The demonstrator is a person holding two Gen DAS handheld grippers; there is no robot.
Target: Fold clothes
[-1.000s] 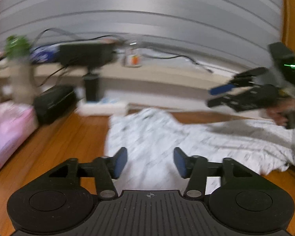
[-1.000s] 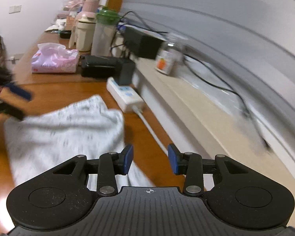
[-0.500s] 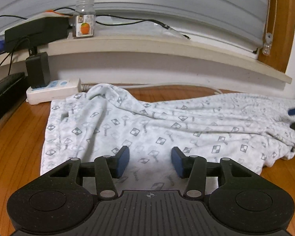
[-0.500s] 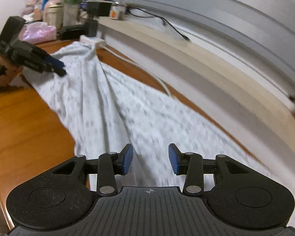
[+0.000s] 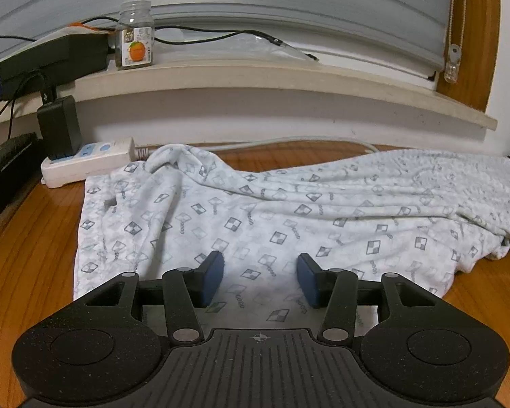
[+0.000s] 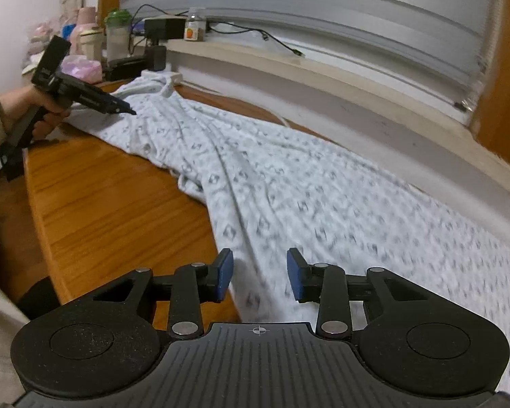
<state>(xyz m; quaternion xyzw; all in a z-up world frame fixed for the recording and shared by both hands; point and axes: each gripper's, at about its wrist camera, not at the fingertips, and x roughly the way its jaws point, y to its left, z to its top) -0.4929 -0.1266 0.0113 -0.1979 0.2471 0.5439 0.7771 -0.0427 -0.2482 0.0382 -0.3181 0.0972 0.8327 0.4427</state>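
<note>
Garment: white patterned garment (image 5: 289, 210) is lying spread lengthwise on the wooden table (image 5: 27, 258), running along the foot of the window ledge (image 5: 255, 78); its far end is bunching up beside the white power strip (image 5: 85, 159).
Left gripper: left gripper (image 5: 260, 277) is hovering over the garment's end nearest the power strip, jaws standing moderately apart, blue pads (image 5: 212, 277) clear of the cloth, nothing pinched between them. In the right wrist view the same tool (image 6: 125, 110) is pointing its tips at the garment, gripped by the person's left hand (image 6: 46, 112).
Right gripper: right gripper (image 6: 260, 277) is poised over the garment's opposite end, away from the power strip; its jaws are closing, set fairly narrow, with a ridge of cloth lying below the gap; whether the pads (image 6: 224, 277) are touching the fabric cannot be told.
Ledge items: small jar with an orange on its label (image 5: 136, 40) is standing on the window ledge, next to a black box (image 5: 51, 61).
Charger: black adapter (image 5: 59, 132) is sitting plugged into the power strip.
</note>
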